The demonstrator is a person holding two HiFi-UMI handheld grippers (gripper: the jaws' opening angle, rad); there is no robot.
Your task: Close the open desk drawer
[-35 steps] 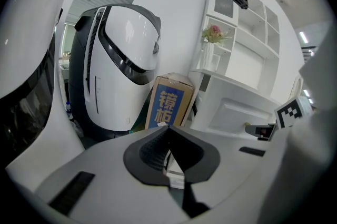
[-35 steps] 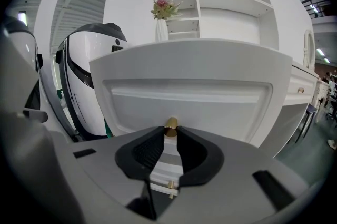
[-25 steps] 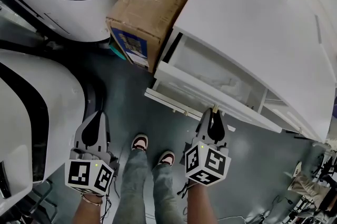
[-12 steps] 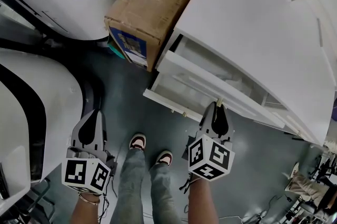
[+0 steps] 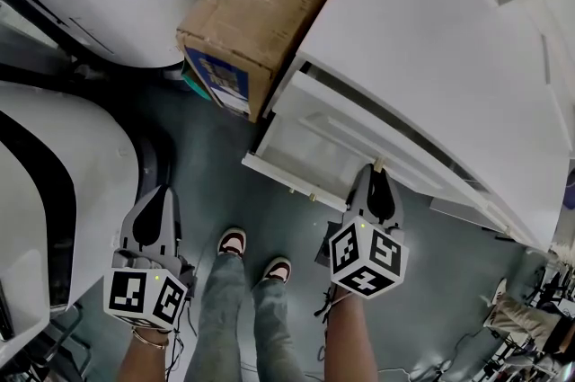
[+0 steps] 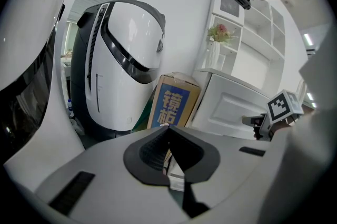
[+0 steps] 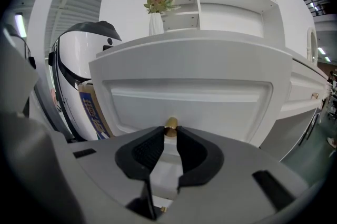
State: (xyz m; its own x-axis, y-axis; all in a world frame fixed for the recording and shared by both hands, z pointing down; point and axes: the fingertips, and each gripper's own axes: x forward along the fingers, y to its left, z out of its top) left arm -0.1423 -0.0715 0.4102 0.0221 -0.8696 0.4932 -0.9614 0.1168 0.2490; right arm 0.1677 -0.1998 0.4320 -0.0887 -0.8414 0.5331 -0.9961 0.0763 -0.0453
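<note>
Right gripper (image 7: 170,129) pinches the small brass knob (image 7: 171,123) on the drawer (image 5: 328,142) front, one jaw tip on each side of it. The knob sits right at the tips, not deep in the jaws. In the head view I see the drawer almost fully in under the white desk (image 5: 440,39), with only a thin dark gap between the drawer front and the desktop edge. The drawer is on the desk's left end, just beside the cardboard box (image 5: 256,7) leaning there.

Left gripper (image 6: 168,129) has its jaw tips pressed together with nothing between them. It hangs low at my left, well apart from the desk and next to a rounded white-and-black machine (image 5: 63,182). My shoes (image 5: 235,242) are on the grey floor (image 5: 211,155) between the two grippers.
</note>
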